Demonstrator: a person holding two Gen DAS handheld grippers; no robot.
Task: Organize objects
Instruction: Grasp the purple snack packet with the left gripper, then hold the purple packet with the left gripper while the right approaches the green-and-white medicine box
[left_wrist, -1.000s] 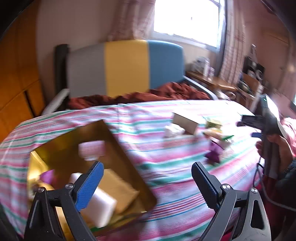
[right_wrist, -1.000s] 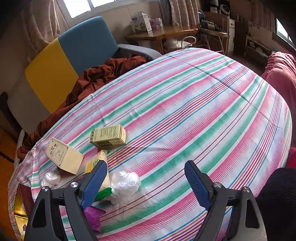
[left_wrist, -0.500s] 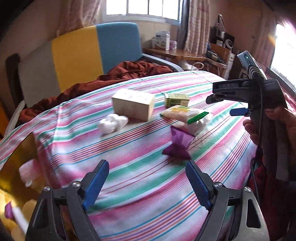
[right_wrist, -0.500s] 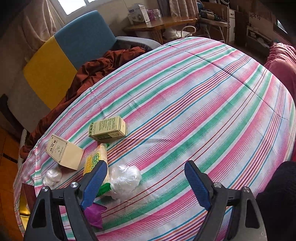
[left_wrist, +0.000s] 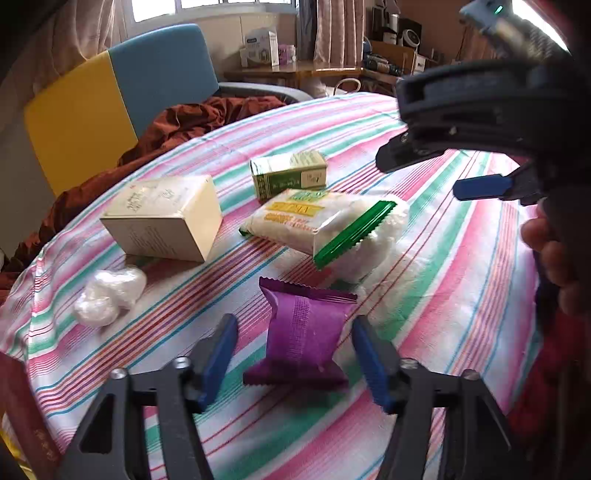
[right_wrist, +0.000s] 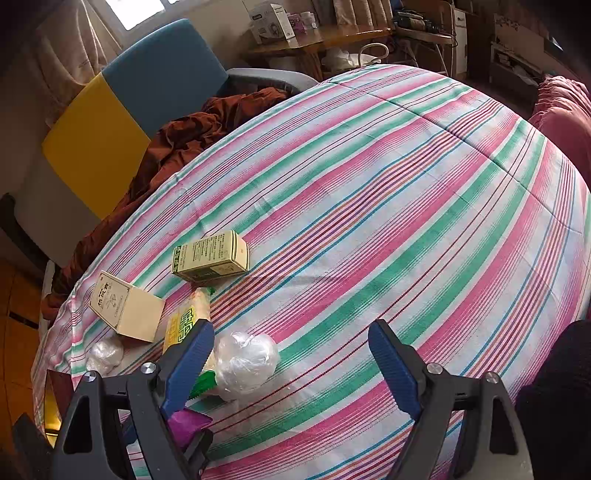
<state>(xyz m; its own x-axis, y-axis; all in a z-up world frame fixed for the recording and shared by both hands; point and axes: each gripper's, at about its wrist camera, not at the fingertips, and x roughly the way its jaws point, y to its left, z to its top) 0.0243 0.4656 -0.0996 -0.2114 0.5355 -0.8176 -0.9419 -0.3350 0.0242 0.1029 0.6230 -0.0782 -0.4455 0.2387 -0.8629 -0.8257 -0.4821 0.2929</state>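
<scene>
A purple snack packet (left_wrist: 303, 334) lies on the striped tablecloth between the fingers of my open left gripper (left_wrist: 295, 354); the pads stand apart from it on both sides. Behind it lie a yellow-green cracker pack (left_wrist: 321, 218), a green box (left_wrist: 290, 173), a cream box (left_wrist: 164, 218) and a white plastic-wrapped ball (left_wrist: 109, 297). My right gripper (right_wrist: 291, 363) is open and empty above the cloth. In its view are the green box (right_wrist: 210, 256), cream box (right_wrist: 125, 308), another wrapped ball (right_wrist: 245, 360) and the purple packet (right_wrist: 186, 422).
The right gripper body (left_wrist: 491, 122) and the hand holding it fill the left wrist view's right side. A gold box edge (right_wrist: 51, 406) sits at the table's left. A yellow-blue chair (right_wrist: 125, 96) with a brown cloth (right_wrist: 184, 140) stands behind the table.
My left gripper swung right from the gold box to the loose items, came down around the purple packet and narrowed its opening. The right gripper barely moved.
</scene>
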